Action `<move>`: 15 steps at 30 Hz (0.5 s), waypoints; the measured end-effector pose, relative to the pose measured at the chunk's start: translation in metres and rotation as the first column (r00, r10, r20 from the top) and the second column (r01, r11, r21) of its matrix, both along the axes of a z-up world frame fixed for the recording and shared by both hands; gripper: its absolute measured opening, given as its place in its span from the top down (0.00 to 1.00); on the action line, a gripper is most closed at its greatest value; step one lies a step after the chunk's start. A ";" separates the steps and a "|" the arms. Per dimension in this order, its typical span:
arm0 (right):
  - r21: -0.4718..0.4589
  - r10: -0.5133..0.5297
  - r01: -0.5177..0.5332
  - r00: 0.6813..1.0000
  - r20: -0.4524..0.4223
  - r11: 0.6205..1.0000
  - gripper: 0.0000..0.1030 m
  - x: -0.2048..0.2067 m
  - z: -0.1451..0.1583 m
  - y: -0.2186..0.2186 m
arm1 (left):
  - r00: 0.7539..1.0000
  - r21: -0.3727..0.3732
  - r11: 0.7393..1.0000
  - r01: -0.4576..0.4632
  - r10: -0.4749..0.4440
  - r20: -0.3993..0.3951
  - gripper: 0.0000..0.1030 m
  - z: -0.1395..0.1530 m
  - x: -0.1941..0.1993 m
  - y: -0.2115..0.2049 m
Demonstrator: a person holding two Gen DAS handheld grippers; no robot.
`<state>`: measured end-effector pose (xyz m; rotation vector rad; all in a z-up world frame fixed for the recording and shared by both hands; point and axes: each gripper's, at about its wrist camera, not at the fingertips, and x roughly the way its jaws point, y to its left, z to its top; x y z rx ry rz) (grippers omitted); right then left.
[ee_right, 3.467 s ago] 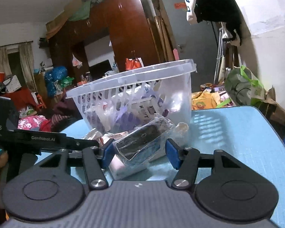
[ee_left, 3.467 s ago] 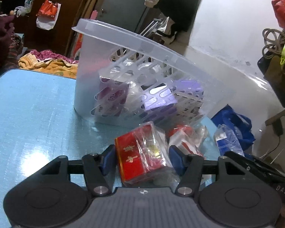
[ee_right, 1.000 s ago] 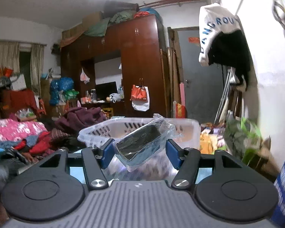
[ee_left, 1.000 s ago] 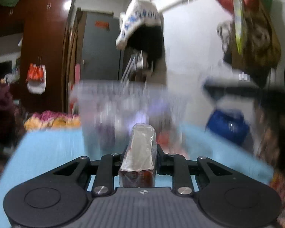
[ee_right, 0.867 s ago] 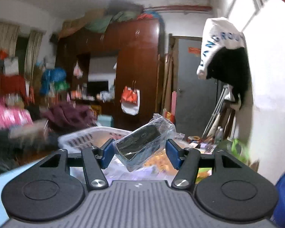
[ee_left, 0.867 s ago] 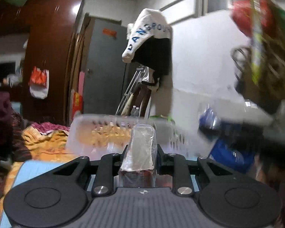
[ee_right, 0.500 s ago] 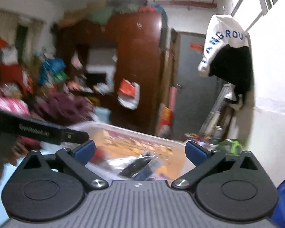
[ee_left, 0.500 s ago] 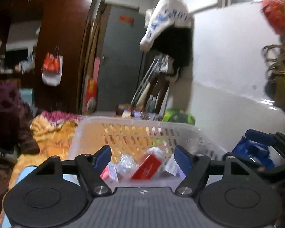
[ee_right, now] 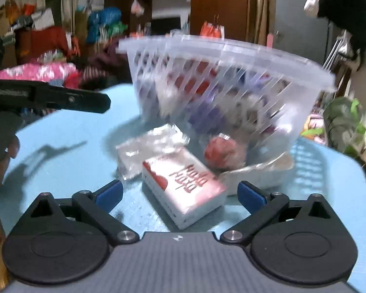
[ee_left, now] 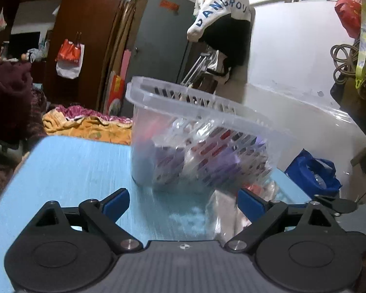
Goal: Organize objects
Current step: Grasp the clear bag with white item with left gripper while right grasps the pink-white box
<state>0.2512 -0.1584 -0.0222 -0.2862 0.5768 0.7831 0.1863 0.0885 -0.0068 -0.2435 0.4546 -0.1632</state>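
My right tongs (ee_right: 180, 195) stand wide and are easing inward, nothing clamped: a red-and-white box (ee_right: 183, 185) lies flat on the blue tabletop (ee_right: 68, 161) between the blue pads (ee_right: 109, 195), touching neither, its red lettering turned away from me so I cannot read it. Just behind it lies a crumpled clear wrapper (ee_right: 151, 146), and to its right a red lump in plastic (ee_right: 222, 151) and a silvery wrapper (ee_right: 258, 171); blur keeps me from saying what either holds. My left tongs (ee_left: 183, 201) are still spreading, with bare tabletop (ee_left: 73, 168) between them; a pale bagged item (ee_left: 227, 217) sits just inside the right-hand pad (ee_left: 250, 204), smeared and partly hidden by the finger, so I cannot tell whether they touch. Beyond stands the clear slotted basket (ee_left: 202, 131), streaked by motion in both views; through its wall I make out purple, red and white packets (ee_left: 231, 158) inside but cannot separate them. In the right view the left tool's black arm (ee_right: 48, 96) cuts in from the left edge, a hand (ee_right: 2, 158) half out of frame below it. Farther off are a cluttered bed (ee_right: 36, 70), a dark wardrobe (ee_left: 92, 24) and a jacket (ee_left: 222, 17) hung on the wall.
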 end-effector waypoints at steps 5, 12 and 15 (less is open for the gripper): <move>0.016 -0.011 0.012 1.000 -0.011 1.000 0.29 0.001 0.000 -0.004 | 1.000 0.031 0.999 0.025 -0.024 -0.012 0.06 -0.008 0.000 -0.015; 0.184 -0.125 0.115 0.991 0.043 0.976 0.32 -0.009 0.010 -0.054 | 0.997 0.112 0.992 0.062 -0.057 -0.053 0.07 -0.011 0.012 -0.051; 0.262 -0.168 0.156 0.985 0.025 0.953 0.33 -0.003 0.010 -0.071 | 0.993 0.169 0.982 0.078 -0.062 -0.099 0.09 -0.016 0.023 -0.070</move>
